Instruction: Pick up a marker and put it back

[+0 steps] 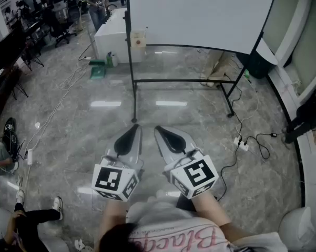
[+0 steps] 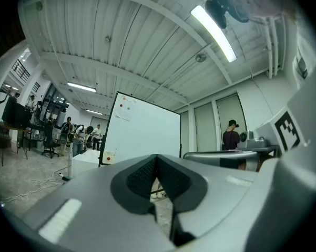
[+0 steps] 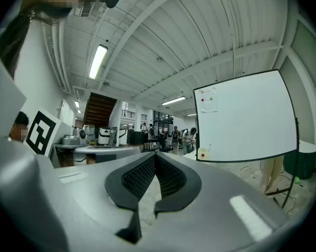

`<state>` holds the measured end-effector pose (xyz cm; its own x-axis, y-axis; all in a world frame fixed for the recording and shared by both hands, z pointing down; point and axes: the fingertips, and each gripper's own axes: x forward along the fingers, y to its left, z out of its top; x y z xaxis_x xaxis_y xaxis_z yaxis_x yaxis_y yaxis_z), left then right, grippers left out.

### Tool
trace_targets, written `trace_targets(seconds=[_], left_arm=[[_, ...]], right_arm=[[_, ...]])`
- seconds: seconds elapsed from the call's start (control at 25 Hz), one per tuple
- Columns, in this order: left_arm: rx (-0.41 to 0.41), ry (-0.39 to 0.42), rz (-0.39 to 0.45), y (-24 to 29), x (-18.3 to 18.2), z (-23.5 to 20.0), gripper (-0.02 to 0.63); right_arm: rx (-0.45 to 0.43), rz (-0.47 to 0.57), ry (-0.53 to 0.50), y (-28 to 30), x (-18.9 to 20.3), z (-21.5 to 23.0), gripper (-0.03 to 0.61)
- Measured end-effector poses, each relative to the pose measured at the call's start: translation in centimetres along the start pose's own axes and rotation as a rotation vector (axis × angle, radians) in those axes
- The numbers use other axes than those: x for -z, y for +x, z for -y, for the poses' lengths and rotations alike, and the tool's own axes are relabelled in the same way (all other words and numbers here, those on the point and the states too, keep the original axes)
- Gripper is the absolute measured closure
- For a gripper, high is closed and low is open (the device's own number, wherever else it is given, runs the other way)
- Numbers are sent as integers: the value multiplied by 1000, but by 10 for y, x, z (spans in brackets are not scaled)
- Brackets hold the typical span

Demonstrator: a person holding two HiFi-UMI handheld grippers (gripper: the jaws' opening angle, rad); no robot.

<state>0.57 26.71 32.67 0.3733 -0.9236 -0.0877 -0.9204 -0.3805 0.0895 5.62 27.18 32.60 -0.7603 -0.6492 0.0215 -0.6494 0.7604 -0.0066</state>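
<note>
white board (image 1: 200, 14) | marker too small to tell | left fingers (image 1: 127, 139) closed | right fingers (image 1: 171, 139) closed

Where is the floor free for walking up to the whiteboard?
Free: the bare floor straight ahead, up to the whiteboard stand. Crowded: the power strip with its cables on the right, and a white cable trailing on the left.

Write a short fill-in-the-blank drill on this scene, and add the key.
1. The left gripper and the right gripper both have their jaws ____.
2. The whiteboard ahead of them stands in a ____ frame.
3. Near the whiteboard's top corner, a red dot sits beside a ____ one.
Missing words: shut; black; green.
</note>
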Motion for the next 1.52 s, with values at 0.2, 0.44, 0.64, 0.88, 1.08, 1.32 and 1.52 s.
trace_targets(seconds=[0.2,0.44,0.64,0.88,1.08,1.32,1.52], left_arm=[[-19,-9,2,12,2,1,614],[-40,-11,13,27,3,0,614],[-51,-9,16,36,11,3,614],[-42,-30,-9,59,24,-3,614],[-45,-38,-19,88,27,-26,614],[-28,-33,-14,134,22,-63,614],[-20,-43,-10,174,16,-106,614]], right_arm=[[-17,-16,-12,-1,1,16,578],[-62,-16,-32,6,1,26,578],[-99,8,-18,8,6,34,577],[-113,0,-28,17,15,46,577],[-132,-11,-49,42,16,64,577],[-101,-16,-39,91,14,98,577],[-104,-30,-46,142,12,120,577]])
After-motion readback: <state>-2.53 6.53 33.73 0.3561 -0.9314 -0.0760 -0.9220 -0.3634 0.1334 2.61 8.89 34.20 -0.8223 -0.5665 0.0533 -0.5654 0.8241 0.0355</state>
